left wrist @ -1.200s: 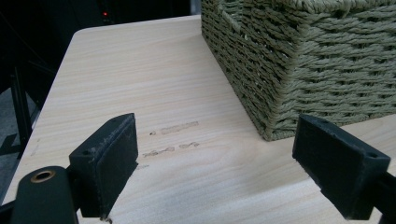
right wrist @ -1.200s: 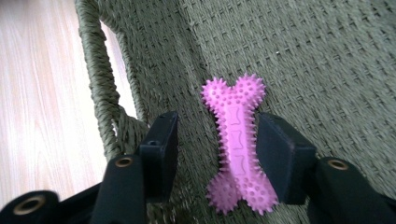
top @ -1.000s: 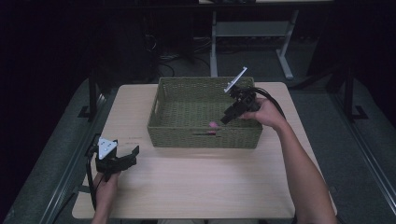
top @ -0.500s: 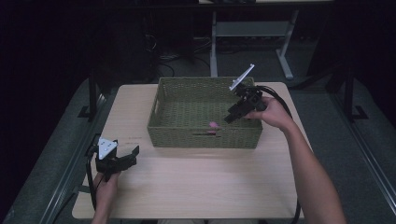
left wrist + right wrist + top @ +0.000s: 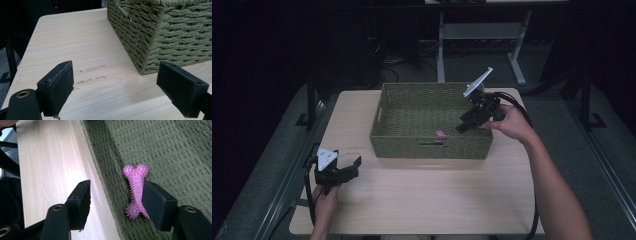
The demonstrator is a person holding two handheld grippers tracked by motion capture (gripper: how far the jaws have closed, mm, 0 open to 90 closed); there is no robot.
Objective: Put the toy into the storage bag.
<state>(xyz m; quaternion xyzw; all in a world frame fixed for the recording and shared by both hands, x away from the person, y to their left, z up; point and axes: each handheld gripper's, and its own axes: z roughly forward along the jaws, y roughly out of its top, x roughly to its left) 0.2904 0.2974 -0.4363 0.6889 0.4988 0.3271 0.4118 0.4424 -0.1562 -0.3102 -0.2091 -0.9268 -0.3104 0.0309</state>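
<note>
Across the centre and lower half of the high view lies a light wooden table (image 5: 422, 200). At the upper centre of its top stands a green woven basket (image 5: 384, 135), rectangular and open at the top, with a handle slot in its near wall.

At the right of the high view, the right hand (image 5: 512, 122) holds the right tool (image 5: 460, 129) over the basket's right end, jaws angled down into the interior. In the right gripper view its jaws are spread apart and grip nothing; one jaw lies over the basket rim and table edge, the other over the basket floor.

At the lower left of the high view, the left hand (image 5: 326, 197) holds the left tool (image 5: 353, 167) low over the table, well apart from the basket's near left corner. In the left gripper view its jaws are spread wide, with bare tabletop between them.

Near the centre of the right gripper view, a pink spiked bone-shaped toy (image 5: 135, 187) lies flat on the basket floor, close to the near wall, partly behind the right-hand jaw.
</note>
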